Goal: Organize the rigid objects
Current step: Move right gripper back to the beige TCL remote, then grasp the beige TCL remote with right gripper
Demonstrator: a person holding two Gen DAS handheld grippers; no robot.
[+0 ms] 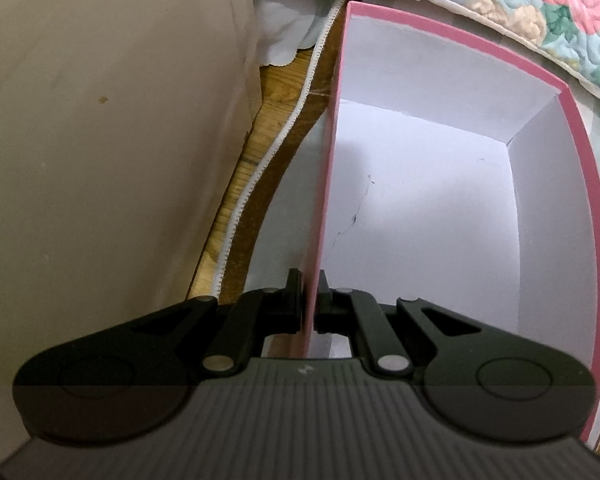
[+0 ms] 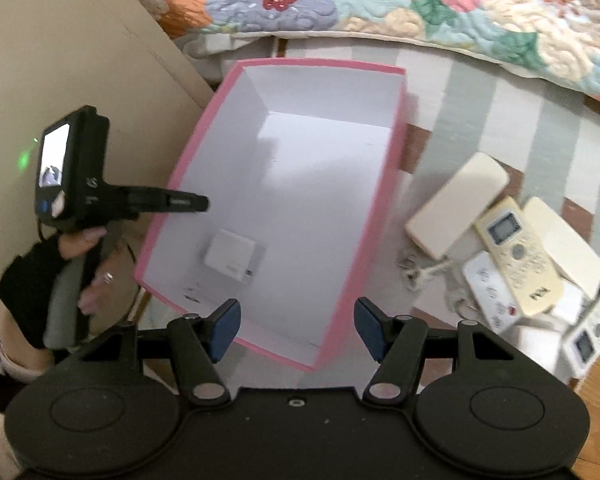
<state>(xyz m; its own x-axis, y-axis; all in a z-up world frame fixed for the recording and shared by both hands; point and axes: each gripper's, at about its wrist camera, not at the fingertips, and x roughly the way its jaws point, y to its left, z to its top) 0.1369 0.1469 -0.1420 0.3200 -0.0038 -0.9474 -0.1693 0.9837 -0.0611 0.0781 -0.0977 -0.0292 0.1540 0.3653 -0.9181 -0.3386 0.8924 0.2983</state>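
One box [image 2: 384, 152], about six remotes [image 2: 518, 256]

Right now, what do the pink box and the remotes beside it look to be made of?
Pink box: likely cardboard or paperboard, matte; thin flat walls, crisp folded corners, plain white inside. Remotes: apparently hard plastic, cream and white, faintly glossy; moulded rounded bodies with buttons and small screens.

No legible text anywhere; markings on the remote controls [image 2: 518, 256] too blurred.

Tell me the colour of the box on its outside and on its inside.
The box is pink outside and along its rim, and white inside. The right wrist view shows it best.
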